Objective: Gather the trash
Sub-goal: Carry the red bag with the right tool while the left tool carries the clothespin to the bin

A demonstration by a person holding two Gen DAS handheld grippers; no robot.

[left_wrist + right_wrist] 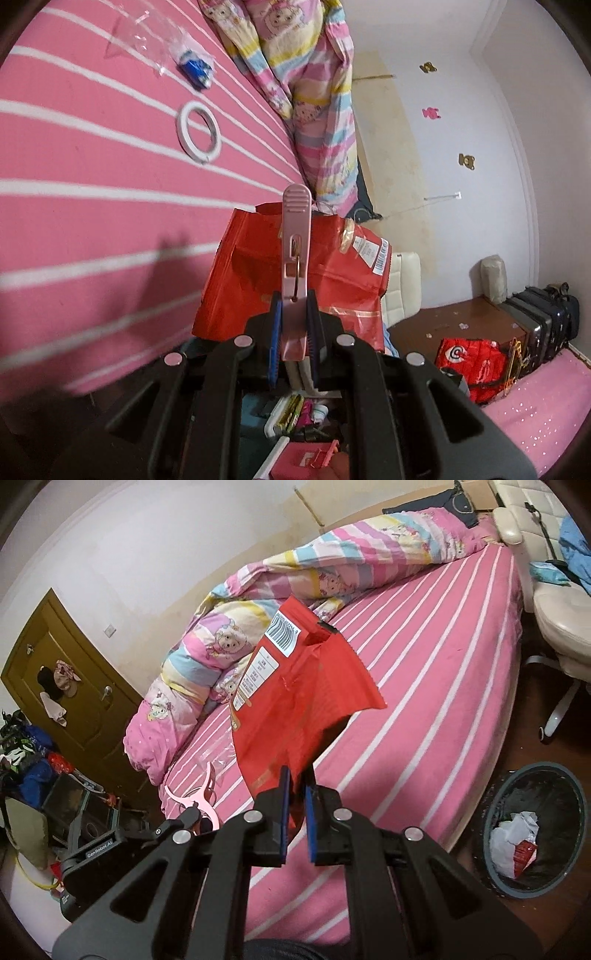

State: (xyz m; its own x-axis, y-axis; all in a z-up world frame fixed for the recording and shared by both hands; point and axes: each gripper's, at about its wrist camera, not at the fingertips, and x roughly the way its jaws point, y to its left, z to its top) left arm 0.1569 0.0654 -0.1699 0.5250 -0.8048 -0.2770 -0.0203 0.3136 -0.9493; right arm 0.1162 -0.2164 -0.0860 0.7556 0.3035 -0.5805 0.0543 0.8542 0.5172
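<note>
Right wrist view: right gripper (pixel 295 794) pinches a red bag (pixel 295 701); left gripper (pixel 293 325) clamps a pink clip (pixel 294 258) above the bed (pixel 443 701).

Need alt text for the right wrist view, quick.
The right gripper pinches a red snack bag above a pink striped bed. A dark trash bin holding crumpled waste sits on the floor at lower right.

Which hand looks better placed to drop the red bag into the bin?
The right. Its tool grips the red bag, with the bin close on its side; the left tool holds a pink clip.
</note>
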